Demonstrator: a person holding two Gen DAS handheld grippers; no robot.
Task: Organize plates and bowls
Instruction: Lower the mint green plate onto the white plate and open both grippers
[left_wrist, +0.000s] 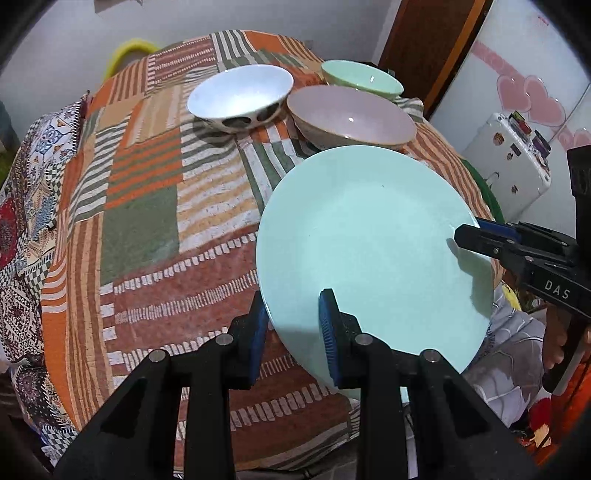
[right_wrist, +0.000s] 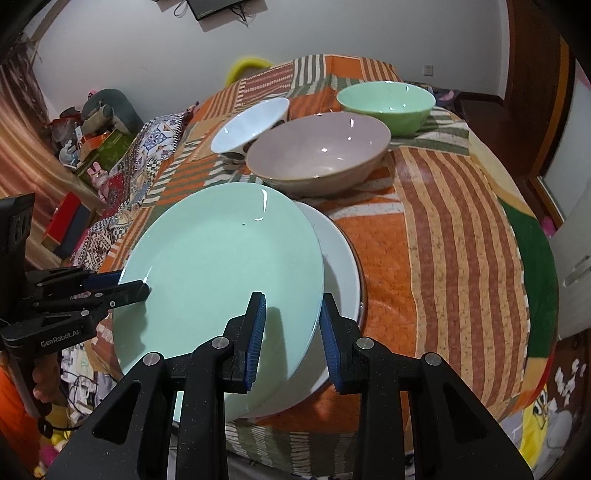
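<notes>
Left gripper (left_wrist: 293, 332) angled steeply down over the table, its blue pads clamped across the near rim of the mint-green plate (left_wrist: 373, 251): one pad on the upper face, the other under the rim. Right gripper (right_wrist: 293, 332) also tipped down, jaws closed on the opposite edge of the same plate, one pad on top, one beneath. Each gripper shows in the other's camera, reaching in from the side with its fingers pinching the rim. A bit of a hand on the grip handle shows low at the left edge of the right wrist view, below the black gripper body.

Plate held between the two grippers, tilted, its far edge higher in the left wrist view. In the right wrist view it sits over a white plate (right_wrist: 343, 258) that lies on the patchwork tablecloth (right_wrist: 443, 229); whether the two plates touch cannot be told.

Behind the plates, three bowls upright on the cloth: a pinkish-beige bowl (right_wrist: 317, 155) nearest, just past the plates; a white bowl (right_wrist: 251, 125) with dark spots outside, to its left and close against it; a green bowl (right_wrist: 386, 101) farther back to the right.
</notes>
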